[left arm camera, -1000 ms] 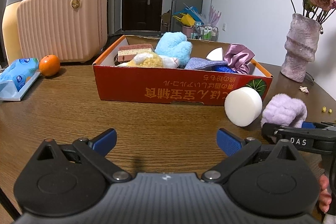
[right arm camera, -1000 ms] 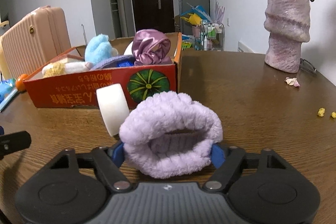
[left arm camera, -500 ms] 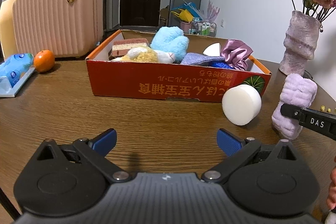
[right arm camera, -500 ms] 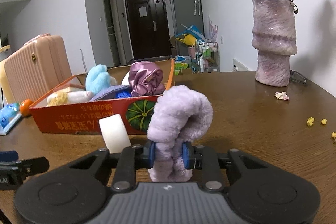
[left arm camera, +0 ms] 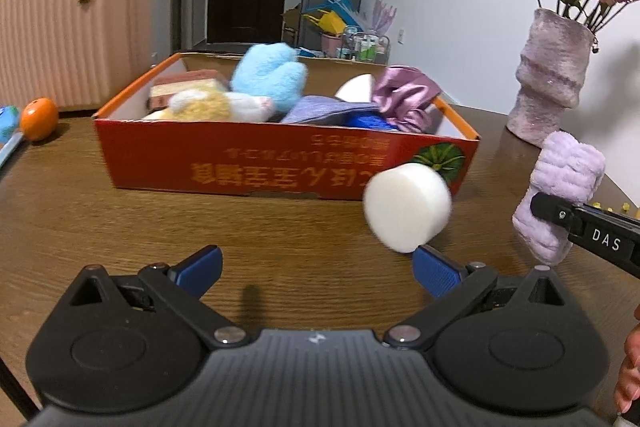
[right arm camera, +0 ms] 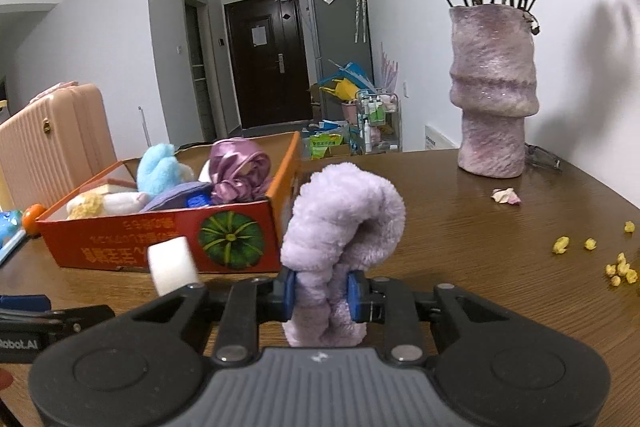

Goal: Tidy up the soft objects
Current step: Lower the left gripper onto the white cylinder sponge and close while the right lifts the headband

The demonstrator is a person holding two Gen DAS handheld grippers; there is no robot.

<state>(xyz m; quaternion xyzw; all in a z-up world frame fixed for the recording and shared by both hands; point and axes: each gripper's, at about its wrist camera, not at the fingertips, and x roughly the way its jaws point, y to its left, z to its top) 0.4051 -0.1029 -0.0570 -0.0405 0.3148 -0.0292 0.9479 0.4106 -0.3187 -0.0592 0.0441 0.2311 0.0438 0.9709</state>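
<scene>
My right gripper [right arm camera: 321, 291] is shut on a fluffy lilac band [right arm camera: 340, 227], folded between the blue pads and held above the table; the same lilac band [left arm camera: 560, 187] shows at the right in the left wrist view. My left gripper [left arm camera: 316, 269] is open and empty, low over the table, with its right fingertip just below a white foam cylinder [left arm camera: 406, 211]. That white foam cylinder [right arm camera: 172, 265] lies in front of the red cardboard box [left arm camera: 280, 167], which holds a blue plush [left arm camera: 272, 75], a yellow plush [left arm camera: 200, 103], a mauve satin scrunchie [left arm camera: 404, 99] and other soft items.
A lilac vase with dried roses [right arm camera: 492, 91] stands at the back right, with a petal [right arm camera: 506, 195] and yellow crumbs [right arm camera: 620, 267] on the table near it. A pink suitcase [left arm camera: 68, 39] and an orange [left arm camera: 38, 113] sit left of the box.
The right gripper closed on the lilac band and lifted it off the table. The left gripper moved forward and right, toward the white foam cylinder.
</scene>
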